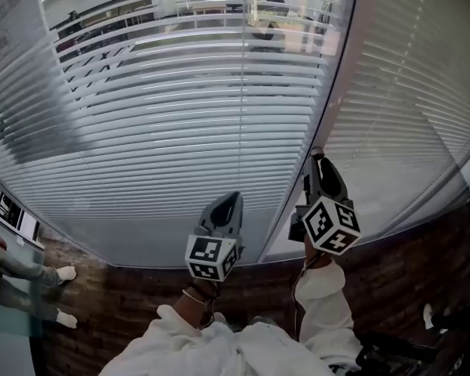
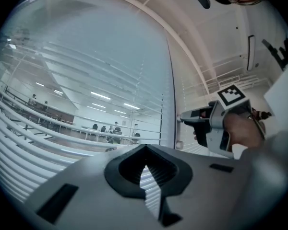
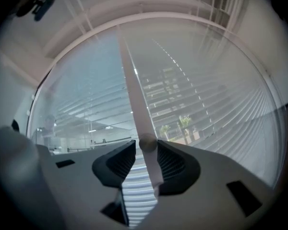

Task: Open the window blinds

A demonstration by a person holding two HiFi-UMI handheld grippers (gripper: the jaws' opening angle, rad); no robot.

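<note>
Grey horizontal window blinds (image 1: pixel 180 124) cover the big left pane, and a second set (image 1: pixel 411 108) covers the right pane. A pale frame post (image 1: pixel 329 92) divides them. A thin whitish tilt wand (image 3: pixel 134 90) runs down between my right gripper's (image 3: pixel 146 150) jaws, which are shut on it; the same gripper (image 1: pixel 317 157) is up against the post. My left gripper (image 1: pixel 232 198) is shut and holds nothing, with its tip close to the lower slats. In its own view the left gripper (image 2: pixel 145 164) faces slats tilted enough to show an office beyond.
A dark brick-pattern floor (image 1: pixel 125 304) lies under the window. A person's legs and white shoes (image 1: pixel 61 274) show at the lower left. Dark objects (image 1: pixel 407 351) sit at the lower right. Desks and chairs (image 2: pixel 110 128) stand beyond the glass.
</note>
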